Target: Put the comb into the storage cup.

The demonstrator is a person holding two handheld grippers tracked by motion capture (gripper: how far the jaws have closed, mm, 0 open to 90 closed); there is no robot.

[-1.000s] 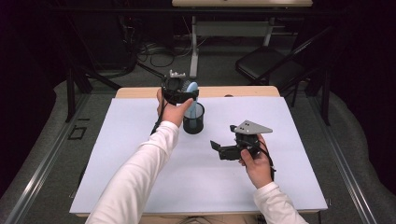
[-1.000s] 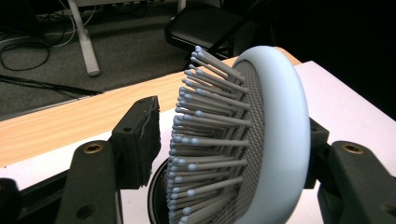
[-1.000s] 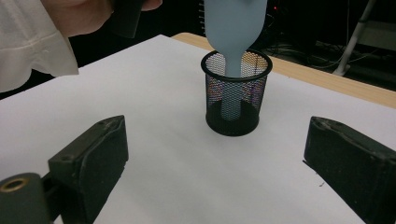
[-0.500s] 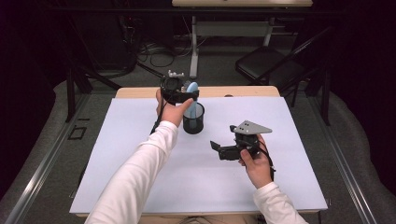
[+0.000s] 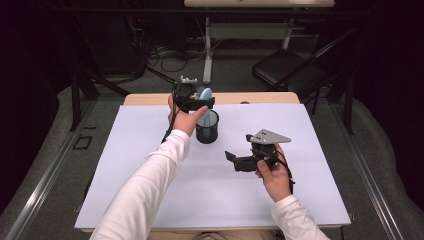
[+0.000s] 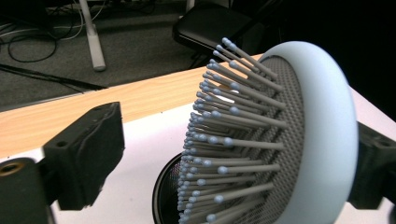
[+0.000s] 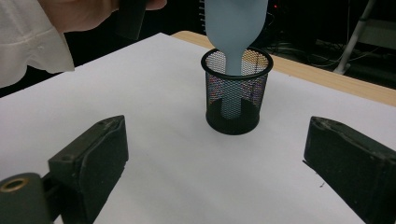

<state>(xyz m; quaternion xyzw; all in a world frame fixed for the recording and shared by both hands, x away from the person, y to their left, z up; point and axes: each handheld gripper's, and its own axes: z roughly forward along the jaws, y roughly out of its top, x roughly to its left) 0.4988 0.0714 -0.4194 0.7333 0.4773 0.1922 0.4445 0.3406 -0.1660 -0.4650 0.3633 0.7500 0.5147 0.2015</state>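
Observation:
A pale blue hairbrush [image 5: 205,93] stands with its handle down in a black mesh cup [image 5: 207,127] at the back of the white table cover. My left gripper [image 5: 199,101] is around the brush head [image 6: 299,140]. Its jaws have just been opening. The left jaw stands clear of the bristles and the right jaw sits just behind the brush's back. My right gripper [image 5: 239,147] hovers open to the right of the cup. It faces the cup [image 7: 236,100] and the brush handle [image 7: 232,60], with nothing between its jaws.
The white cover [image 5: 310,200] lies over a wooden table whose far edge [image 5: 260,97] shows behind the cup. A black chair [image 5: 285,72], cables and table legs stand on the floor beyond. The person's left sleeve [image 5: 150,185] reaches across the cover.
The left gripper's jaws look slightly wider around the brush head. Both hands, the brush and the cup have kept their places.

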